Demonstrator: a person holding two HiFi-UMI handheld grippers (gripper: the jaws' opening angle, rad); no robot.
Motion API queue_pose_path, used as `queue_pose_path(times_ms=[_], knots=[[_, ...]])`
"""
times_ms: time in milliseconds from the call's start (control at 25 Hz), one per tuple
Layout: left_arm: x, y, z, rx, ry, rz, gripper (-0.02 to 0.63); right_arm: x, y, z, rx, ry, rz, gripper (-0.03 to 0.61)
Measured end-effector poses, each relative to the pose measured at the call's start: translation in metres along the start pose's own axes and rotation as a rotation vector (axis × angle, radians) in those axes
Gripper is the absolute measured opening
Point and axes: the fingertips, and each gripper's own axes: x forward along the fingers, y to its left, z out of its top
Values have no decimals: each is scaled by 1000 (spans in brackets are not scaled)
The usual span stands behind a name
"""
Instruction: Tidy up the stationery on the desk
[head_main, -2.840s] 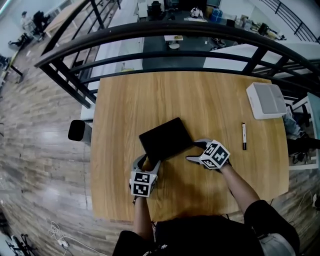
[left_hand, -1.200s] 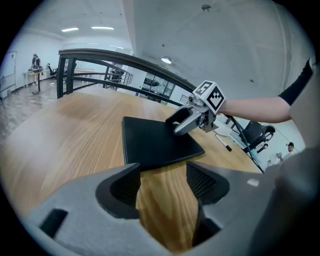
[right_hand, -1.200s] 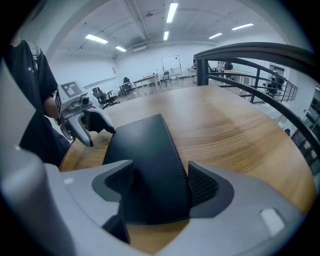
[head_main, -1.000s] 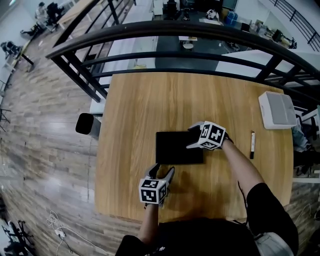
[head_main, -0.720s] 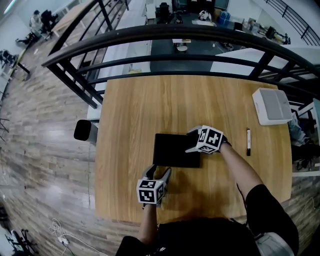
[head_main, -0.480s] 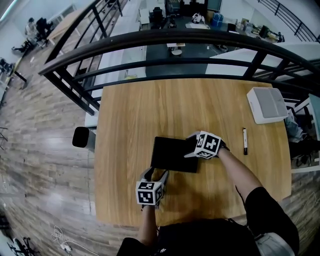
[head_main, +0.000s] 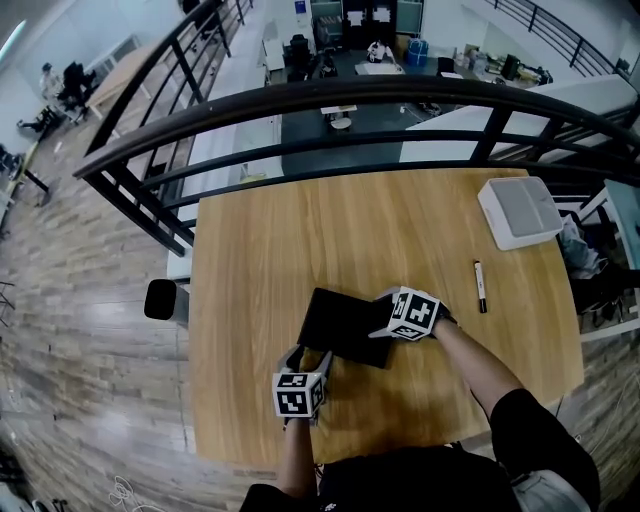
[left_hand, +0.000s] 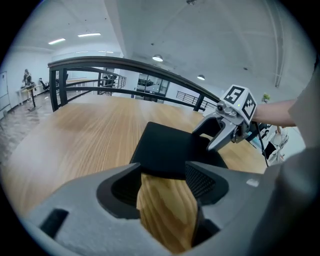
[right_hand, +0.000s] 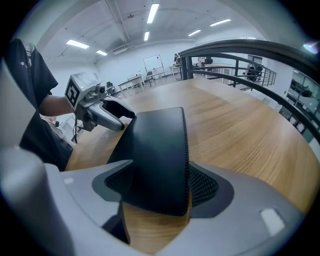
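Observation:
A black notebook (head_main: 343, 324) lies slanted near the desk's front, its right side raised off the wood. My right gripper (head_main: 386, 314) is shut on that right edge; in the right gripper view the cover (right_hand: 157, 150) fills the gap between the pads. My left gripper (head_main: 310, 358) is open at the notebook's near left corner, and bare wood shows between its jaws (left_hand: 162, 175) below the cover's (left_hand: 170, 147) edge. A black-and-white pen (head_main: 480, 286) lies alone on the desk to the right, away from both grippers.
A white flat box (head_main: 520, 212) sits at the desk's (head_main: 300, 230) far right corner. A dark railing (head_main: 330, 100) curves along the far edge. A black round seat (head_main: 160, 298) stands off the left side.
The right gripper has kept hold of the notebook and turned it a little. The left gripper has moved forward to the notebook's near corner.

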Motion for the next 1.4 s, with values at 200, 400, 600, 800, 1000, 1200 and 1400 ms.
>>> queue_pose_path(times_ms=[200,400,600,800,1000,1200,1400], knots=[[0,-1,1,-3,-2,-12,273,-2,13,-10,27,-3,-6,344],[3,-4,5,15,2,-13,273,-8,24,-20,42,-5,-5,348],[6,-4,3,33,8,-7,265,-8,37,-31,65,-9,-2,350],[10,-9,8,40,-1,-20,261,-12,45,-38,74,-16,-11,351],[12,-10,10,39,0,-27,261,-13,54,-43,88,-14,-19,354],[14,-14,12,48,-2,-33,261,-16,63,-50,90,-4,-19,356],[18,-18,15,58,0,-43,261,-21,73,-57,91,12,-22,355]])
